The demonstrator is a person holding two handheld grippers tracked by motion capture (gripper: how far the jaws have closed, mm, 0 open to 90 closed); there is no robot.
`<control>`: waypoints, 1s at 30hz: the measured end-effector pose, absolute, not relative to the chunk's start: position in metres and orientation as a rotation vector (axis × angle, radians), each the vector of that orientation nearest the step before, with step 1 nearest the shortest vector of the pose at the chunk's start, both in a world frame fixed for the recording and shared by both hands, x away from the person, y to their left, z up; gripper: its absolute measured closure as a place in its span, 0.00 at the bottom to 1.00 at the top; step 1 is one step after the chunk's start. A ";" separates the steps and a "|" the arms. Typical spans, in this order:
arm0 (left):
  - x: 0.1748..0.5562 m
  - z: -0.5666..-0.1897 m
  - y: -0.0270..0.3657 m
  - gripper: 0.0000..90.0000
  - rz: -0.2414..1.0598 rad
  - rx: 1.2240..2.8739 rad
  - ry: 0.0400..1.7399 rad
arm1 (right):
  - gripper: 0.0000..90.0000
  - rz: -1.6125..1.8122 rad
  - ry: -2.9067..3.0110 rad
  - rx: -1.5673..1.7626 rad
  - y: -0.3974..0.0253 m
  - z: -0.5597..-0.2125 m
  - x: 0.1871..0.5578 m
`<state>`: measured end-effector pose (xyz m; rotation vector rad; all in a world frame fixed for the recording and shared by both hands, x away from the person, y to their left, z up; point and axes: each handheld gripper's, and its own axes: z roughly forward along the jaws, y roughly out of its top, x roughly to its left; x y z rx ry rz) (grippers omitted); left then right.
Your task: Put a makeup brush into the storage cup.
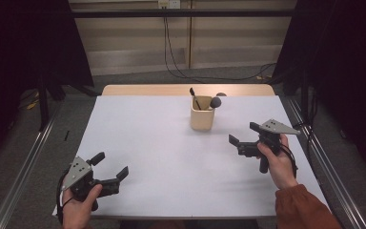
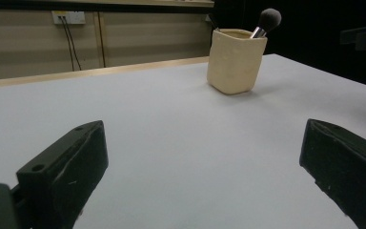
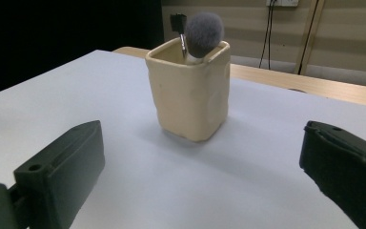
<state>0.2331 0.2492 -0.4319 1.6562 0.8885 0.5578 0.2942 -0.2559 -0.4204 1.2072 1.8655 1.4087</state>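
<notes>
Two claws hover over a white table (image 1: 171,157), each held in a person's hand. The left claw (image 1: 110,165) sits at about 7 o'clock on the table, near the front edge; its jaws stand wide apart with nothing between them. The right claw (image 1: 244,133) is at about 3 o'clock, jaws likewise spread and empty, pointing toward the table's middle.

A cream cup (image 1: 202,118) stands upright on the table at about 12 o'clock, near the far edge. It lies well apart from the left claw, up and to the right of it, and near the right claw, at roughly 10 o'clock from it. In the right gripper view the cup (image 3: 190,93) stands ahead between the two jaws, not touching either; in the left gripper view the cup (image 2: 236,59) is far off, toward 1 o'clock.

Inside the cup a brush (image 3: 202,34) with a round grey head leans against the rim, head up. A second, dark-tipped tool (image 1: 193,97) also stands in the cup, leaning the other way; what it is cannot be told.
</notes>
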 end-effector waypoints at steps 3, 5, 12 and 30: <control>0.233 -0.432 0.249 0.03 0.561 1.659 0.888 | 0.01 1.401 1.861 1.208 -0.261 -0.422 0.288; 0.233 -0.432 0.249 0.03 0.562 1.658 0.892 | 0.01 1.396 1.858 1.217 -0.264 -0.424 0.284; 0.231 -0.431 0.251 0.03 0.566 1.651 0.893 | 0.01 1.384 1.857 1.220 -0.271 -0.430 0.267; 0.228 -0.430 0.252 0.03 0.578 1.648 0.888 | 0.01 1.371 1.828 1.218 -0.291 -0.439 0.231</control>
